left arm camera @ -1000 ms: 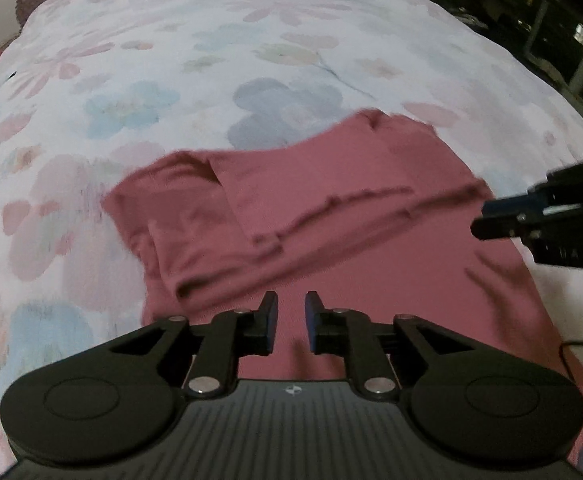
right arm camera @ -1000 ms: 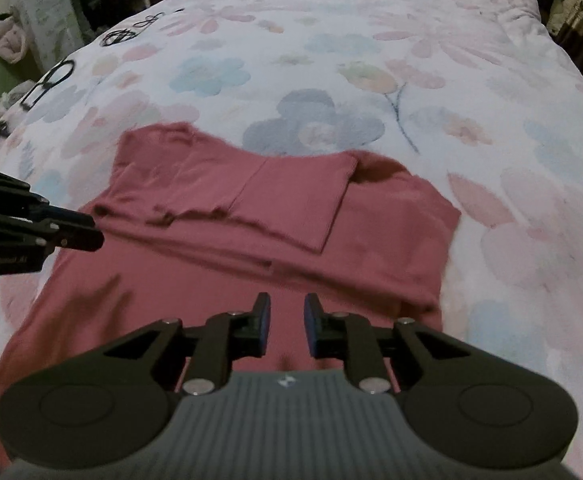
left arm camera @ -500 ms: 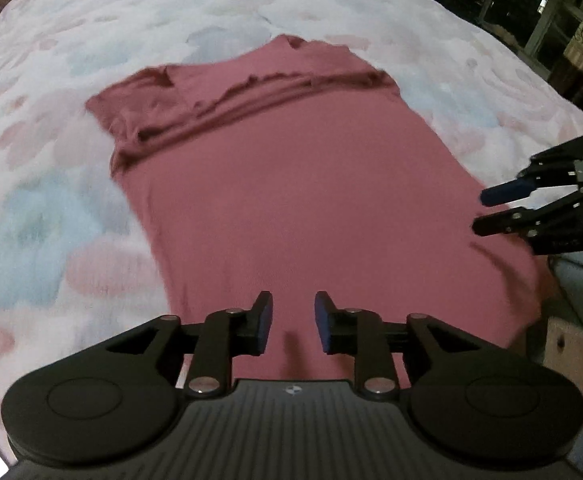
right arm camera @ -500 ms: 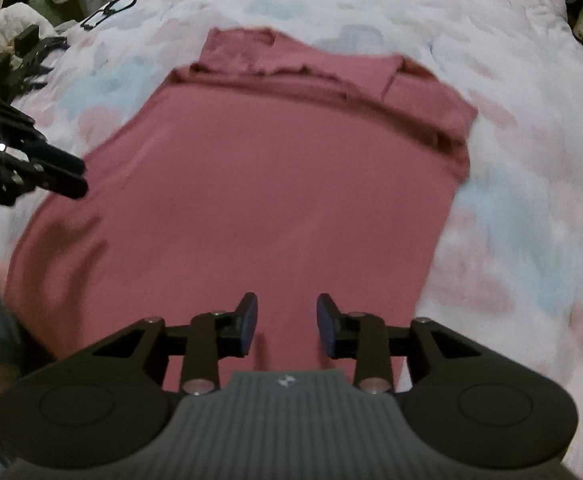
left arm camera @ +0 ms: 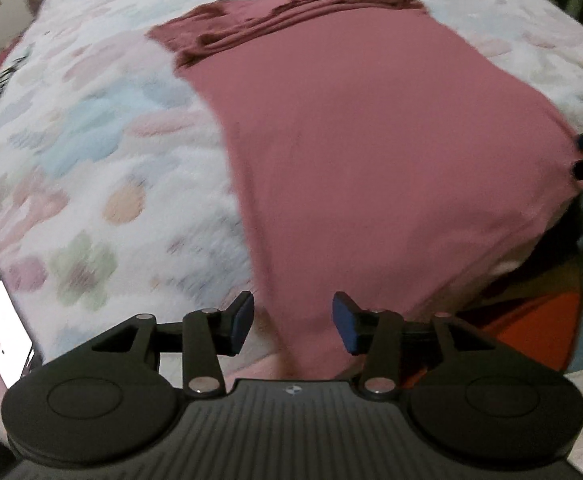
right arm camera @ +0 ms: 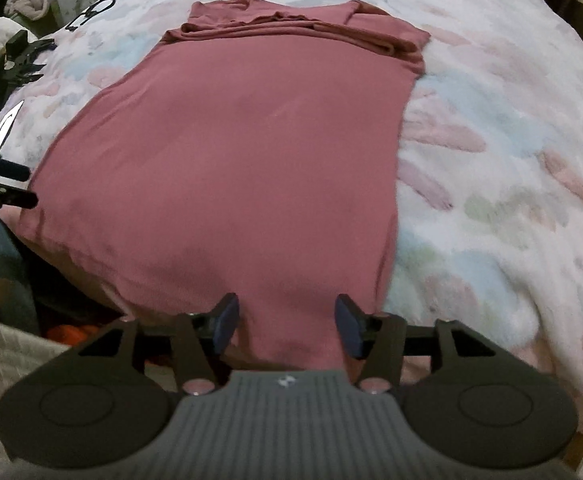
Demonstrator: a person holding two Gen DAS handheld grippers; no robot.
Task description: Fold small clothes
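The bed [left arm camera: 91, 168] has a white blanket with soft flowers on it, and it spreads out ahead of both tools. A pink shirt [left arm camera: 371, 152] lies flat on the bed, straight in front of the tools. Its far end is folded over in layers. Its near edge hangs over the edge of the bed, right by the tool tips. The left tool [left arm camera: 291, 322] has its two fingers spread wide and holds nothing; the shirt's near left corner sits between them. The right tool [right arm camera: 287, 326] is spread wide too, with nothing held, at the shirt's near right corner. A bright white phone [left arm camera: 1, 328] lies to the left of the left tool.
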